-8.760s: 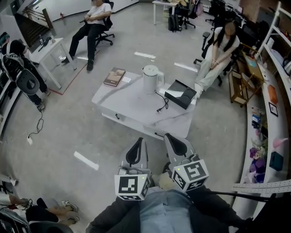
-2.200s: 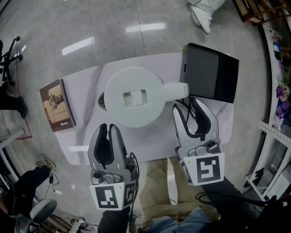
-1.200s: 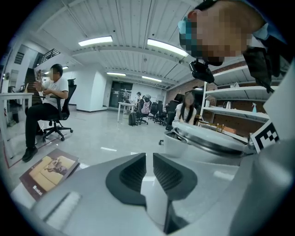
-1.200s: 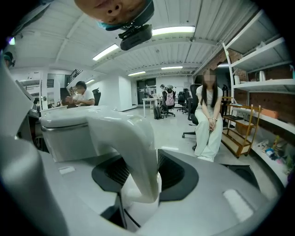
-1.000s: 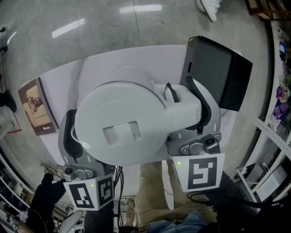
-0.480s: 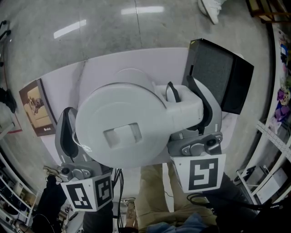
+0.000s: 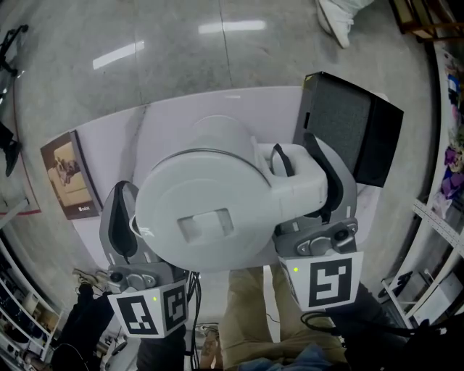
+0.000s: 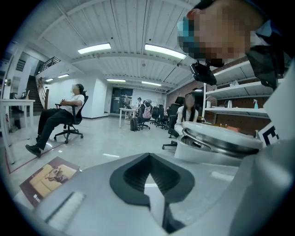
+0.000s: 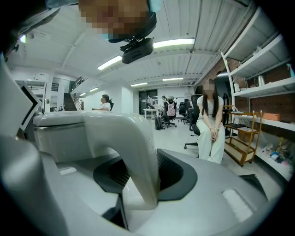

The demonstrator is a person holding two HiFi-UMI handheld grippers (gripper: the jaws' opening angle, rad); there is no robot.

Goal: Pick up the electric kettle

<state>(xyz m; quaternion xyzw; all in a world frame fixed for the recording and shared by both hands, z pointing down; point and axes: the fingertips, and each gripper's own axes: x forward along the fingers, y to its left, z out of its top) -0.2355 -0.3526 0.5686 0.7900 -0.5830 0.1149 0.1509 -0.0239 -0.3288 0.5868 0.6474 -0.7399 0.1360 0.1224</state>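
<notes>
The white electric kettle hangs above the white table, close under the head camera, with its lid up. My right gripper is shut on the kettle's handle. In the right gripper view the curved handle passes between the dark pads, with the kettle body to the left. My left gripper sits beside and below the kettle's left side, partly hidden by it. In the left gripper view its jaws meet with nothing between them, and the kettle is on the right.
A round white base shows on the table behind the kettle. A book lies at the table's left end, and a black box at its right end. A person's shoe is on the floor beyond. People sit on chairs farther off.
About two seconds ago the kettle stood on the table between the two grippers. It is now raised, held by its handle in the right gripper. Over the last second it only shifted slightly.
</notes>
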